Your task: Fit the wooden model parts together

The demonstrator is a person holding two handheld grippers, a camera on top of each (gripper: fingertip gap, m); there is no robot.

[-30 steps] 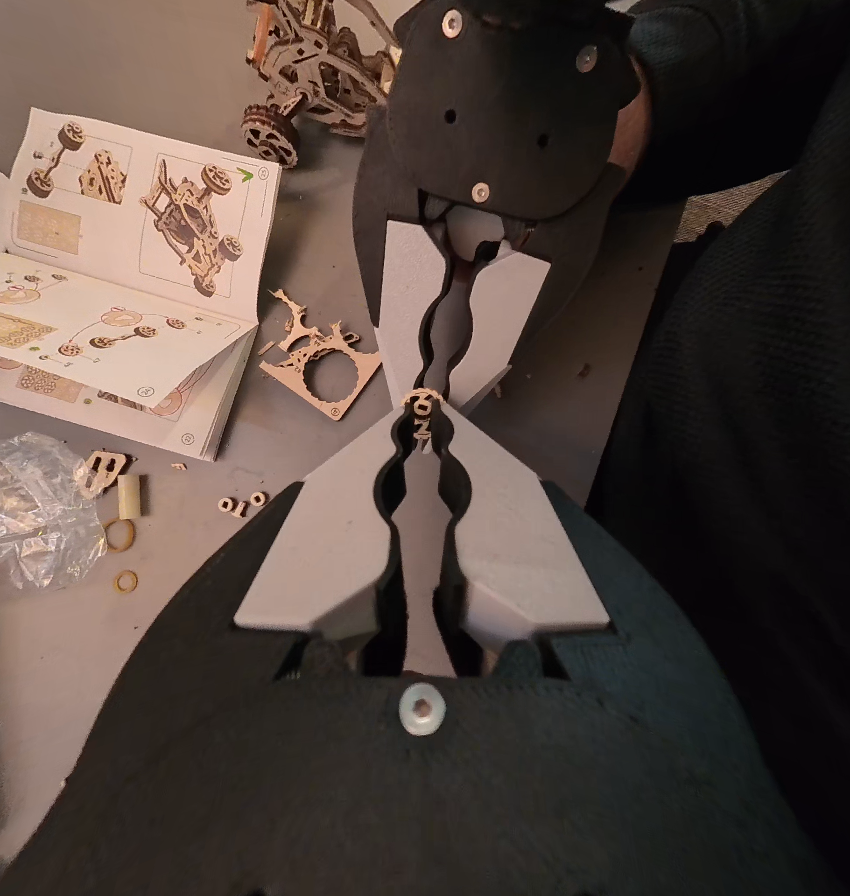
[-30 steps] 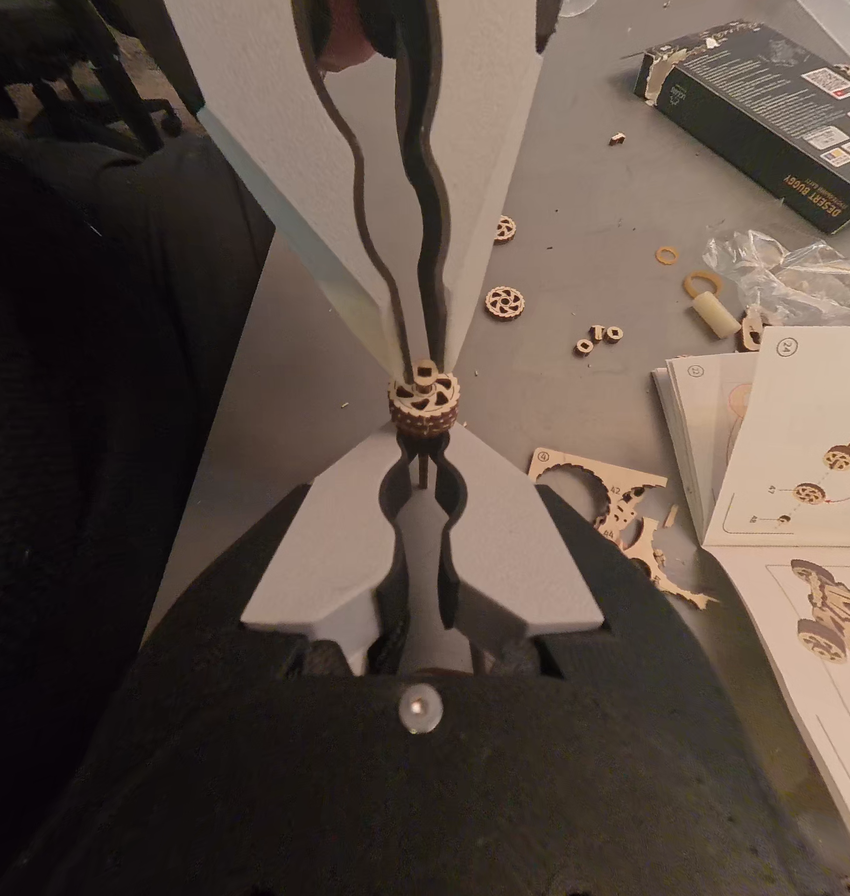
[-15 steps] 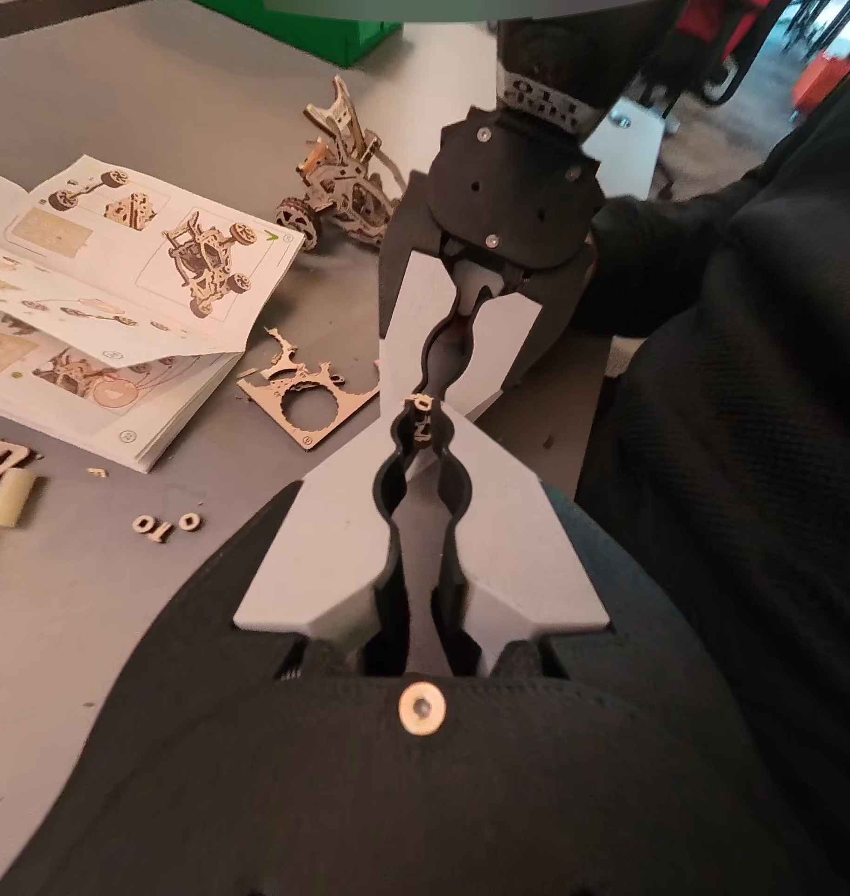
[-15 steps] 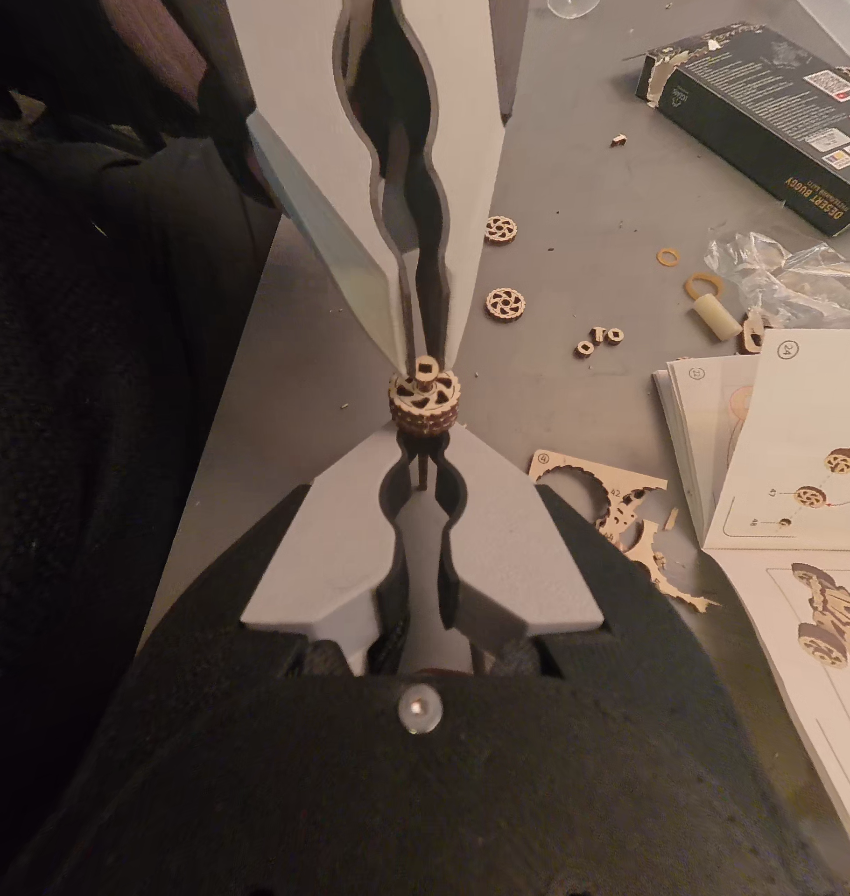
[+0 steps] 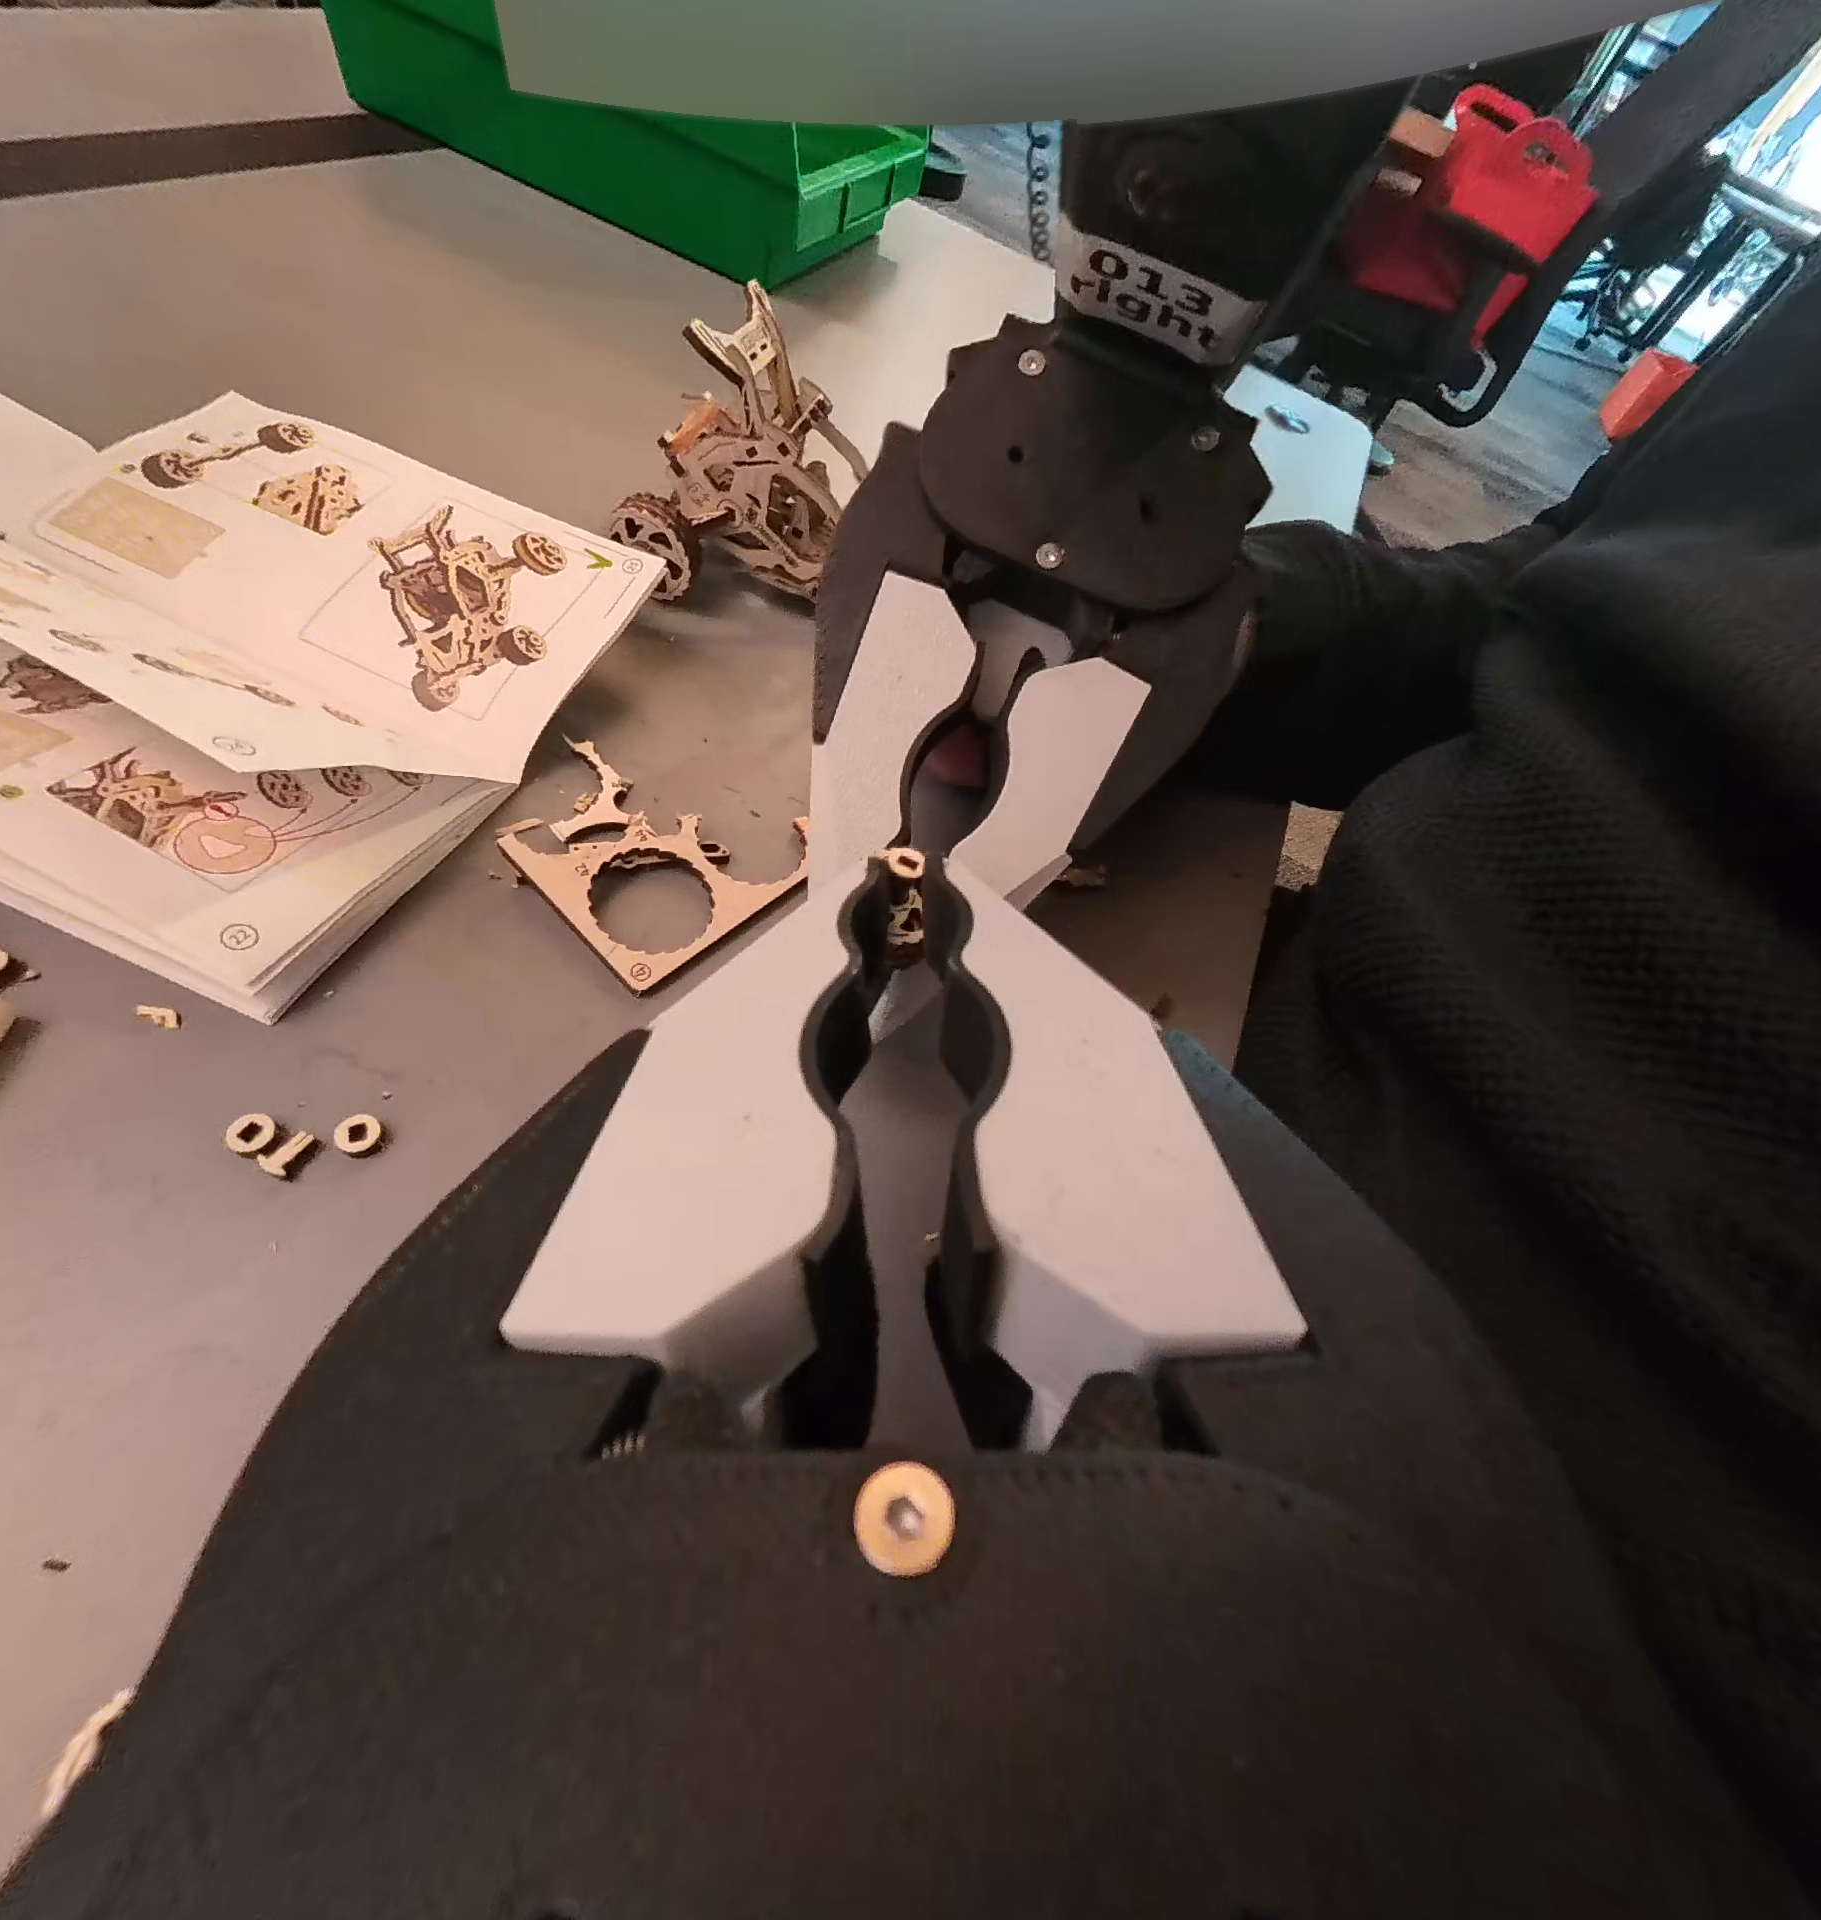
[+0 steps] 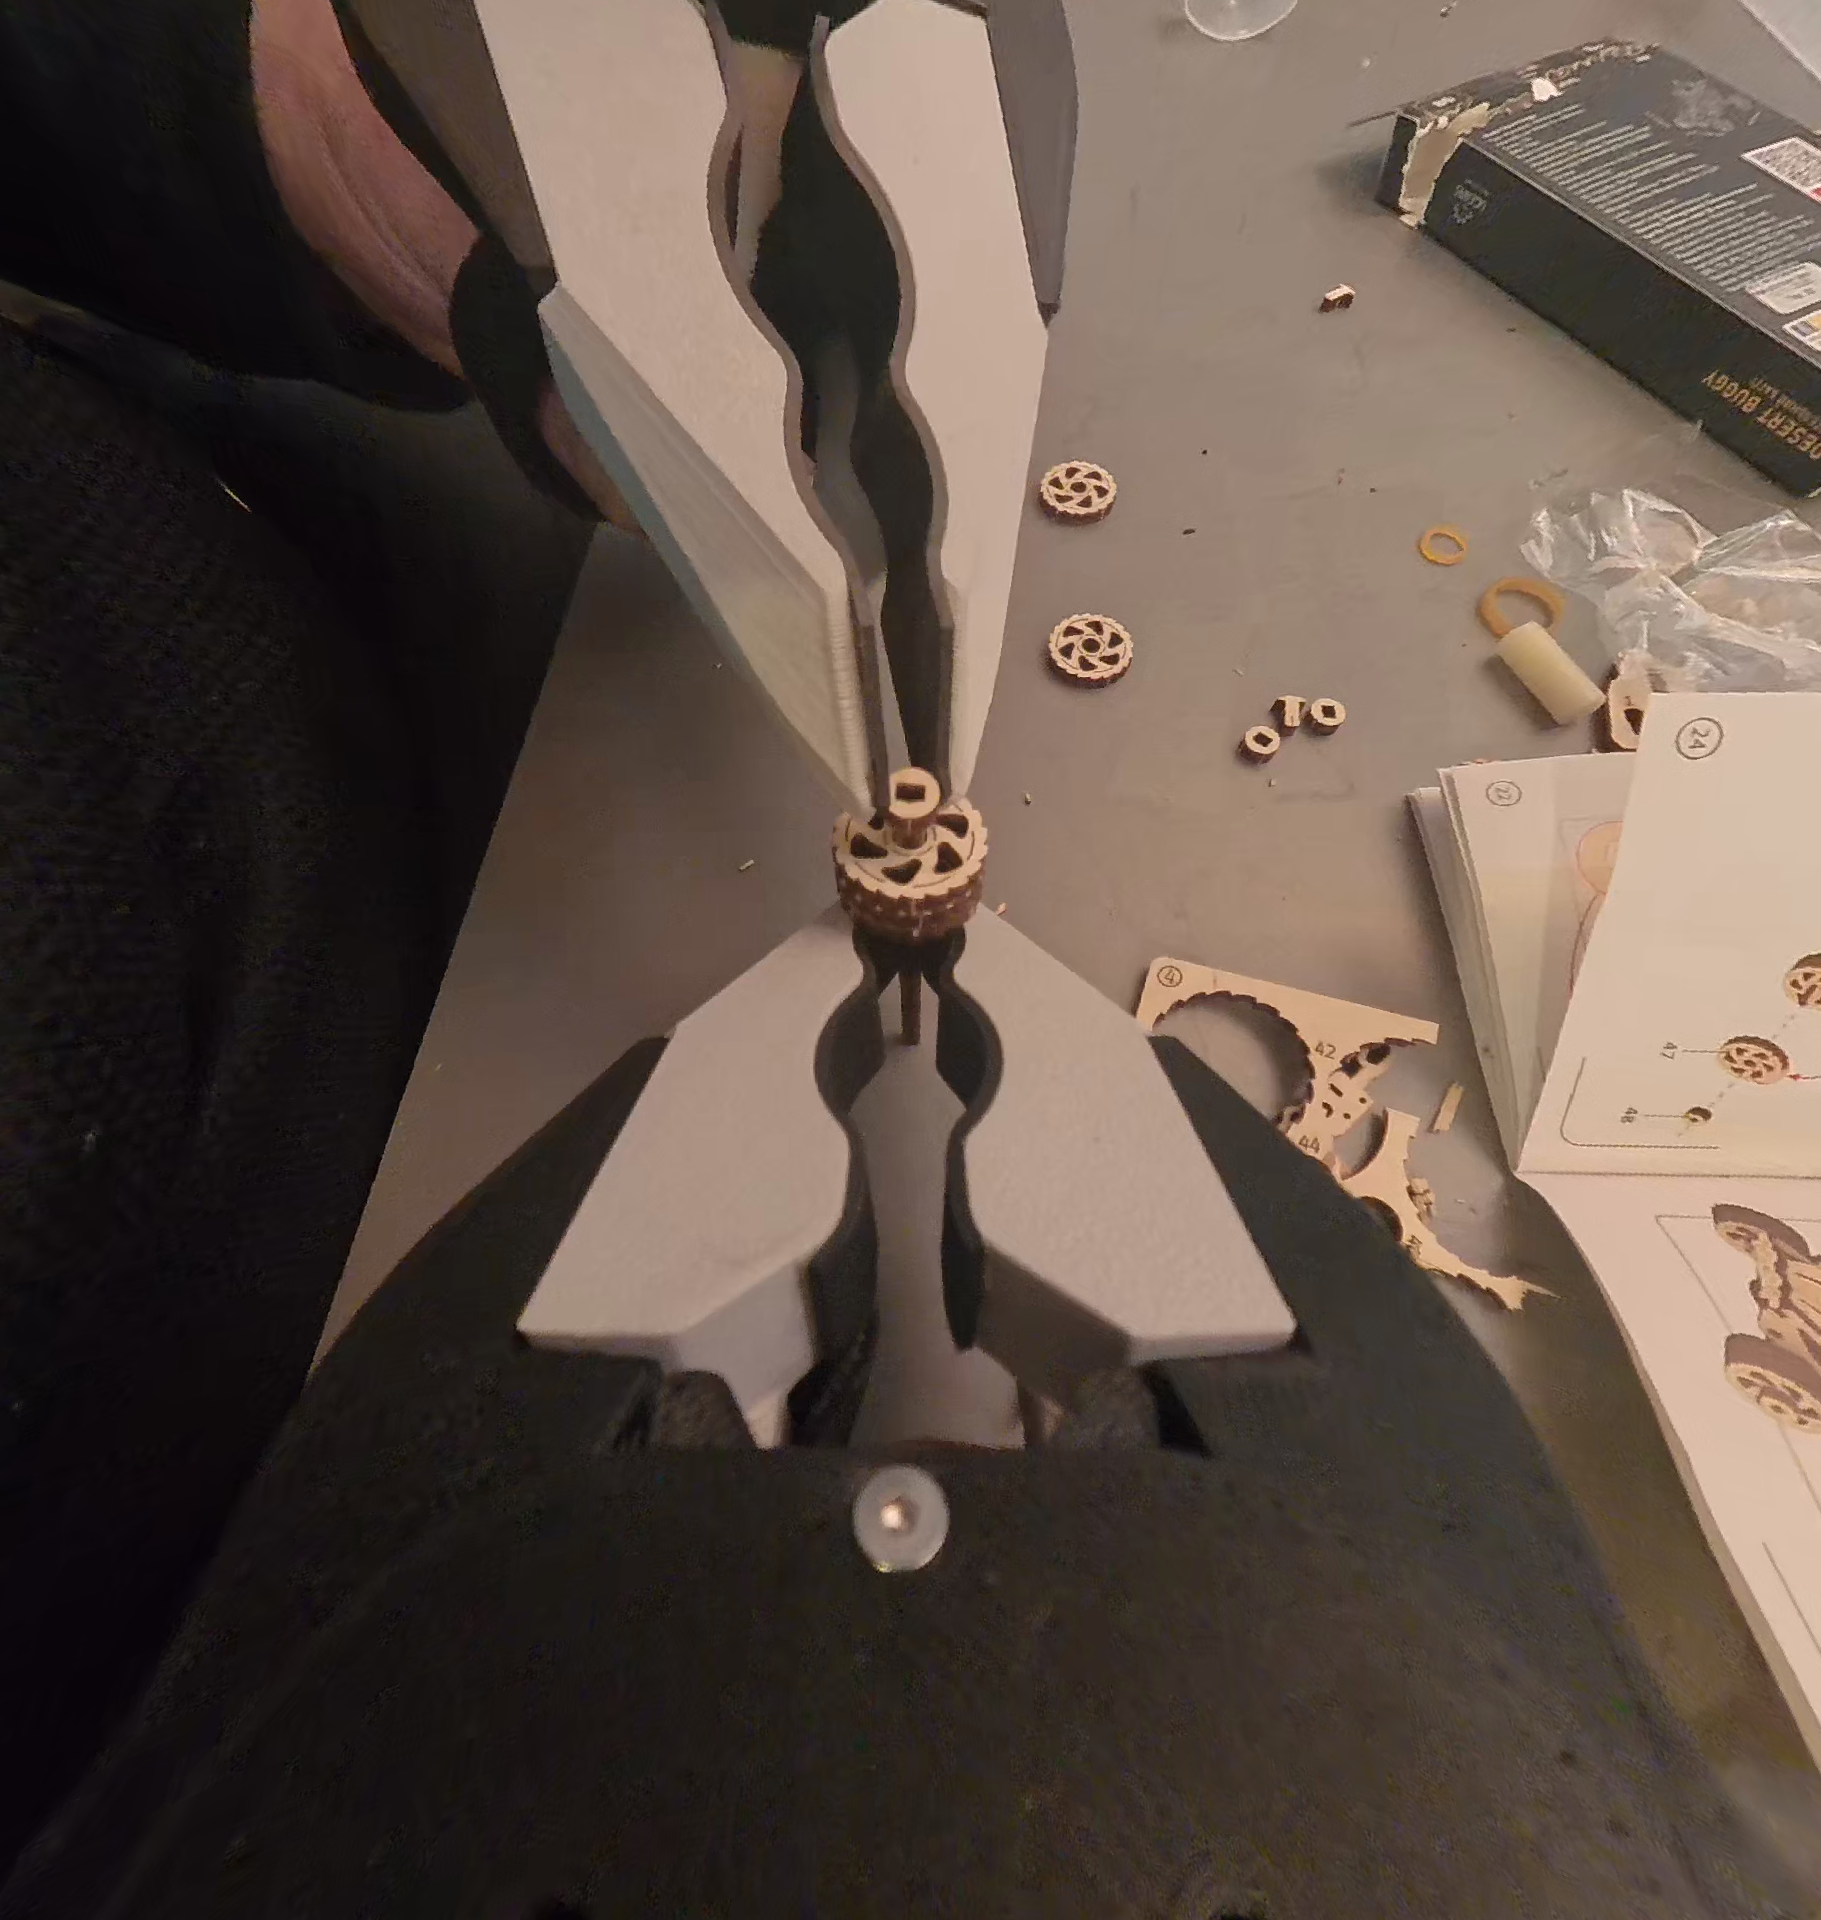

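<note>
A: So, where's the wooden wheel (image 6: pixel 908 868) now?

B: Clamped at the fingertips of the right gripper (image 6: pixel 906 925), its thin axle running back between the jaws. From the left wrist view only a small wooden collar (image 5: pixel 901 868) and a sliver of the wheel show at the tips of the left gripper (image 5: pixel 901 914), which is closed on that collar end.

A: Anything changed from a second ago?

B: The two grippers stay tip to tip, both clenched. The left view has tilted up: a green bin (image 5: pixel 677 156) now shows at 11 o'clock, and the half-built buggy (image 5: pixel 750 478) and booklet (image 5: pixel 262 665) sit lower in view. The cut-out wooden sheet (image 5: pixel 657 904) lies at 9 o'clock of the tips.
</note>
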